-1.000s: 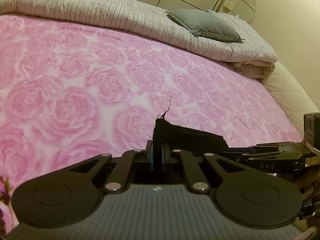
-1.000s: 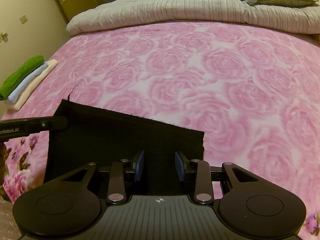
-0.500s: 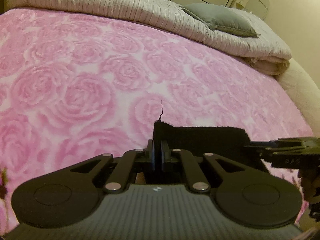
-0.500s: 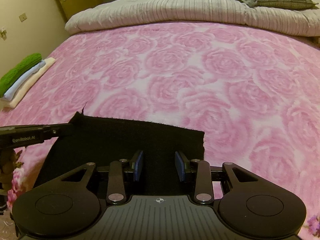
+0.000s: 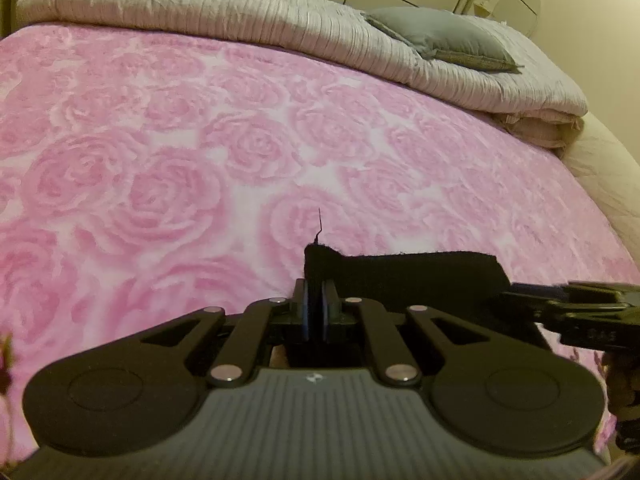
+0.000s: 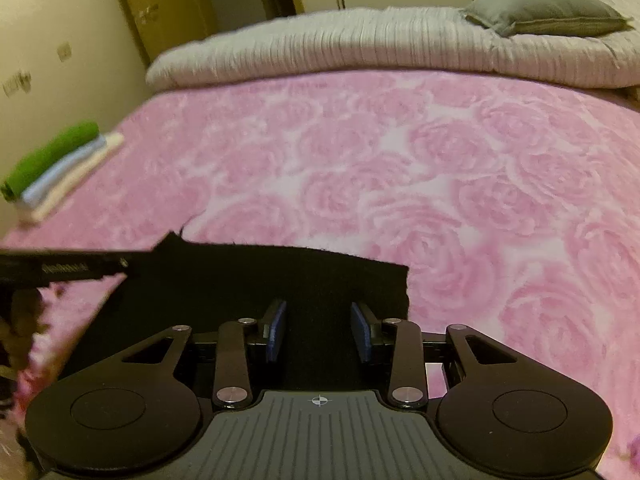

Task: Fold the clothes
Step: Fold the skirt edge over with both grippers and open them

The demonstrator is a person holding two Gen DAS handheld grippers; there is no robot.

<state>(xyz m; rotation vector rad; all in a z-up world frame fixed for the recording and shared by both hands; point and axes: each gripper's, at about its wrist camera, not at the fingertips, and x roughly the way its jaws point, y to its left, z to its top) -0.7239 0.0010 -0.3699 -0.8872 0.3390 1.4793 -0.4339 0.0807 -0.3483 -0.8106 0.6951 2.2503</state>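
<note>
A black cloth (image 5: 416, 276) lies at the near edge of the pink rose-patterned bed (image 5: 240, 140). My left gripper (image 5: 315, 312) is shut on the cloth's left corner, a loose thread sticking up from it. In the right wrist view the cloth (image 6: 280, 276) spreads flat under my right gripper (image 6: 319, 334), which is open with its blue pads (image 6: 276, 330) apart over the cloth's near right part. The right gripper also shows in the left wrist view (image 5: 576, 304), and the left gripper shows at the left of the right wrist view (image 6: 60, 268).
A folded stack of green, blue and cream cloths (image 6: 56, 168) sits at the bed's left edge. A rolled grey duvet (image 5: 280, 20) with a grey pillow (image 5: 436, 36) lies along the far end. Walls and a door (image 6: 168, 4) stand behind.
My left gripper has carried the cloth's corner forward and lower, so the raised flap now lies flatter. The right gripper stayed open over the cloth and shifted slightly.
</note>
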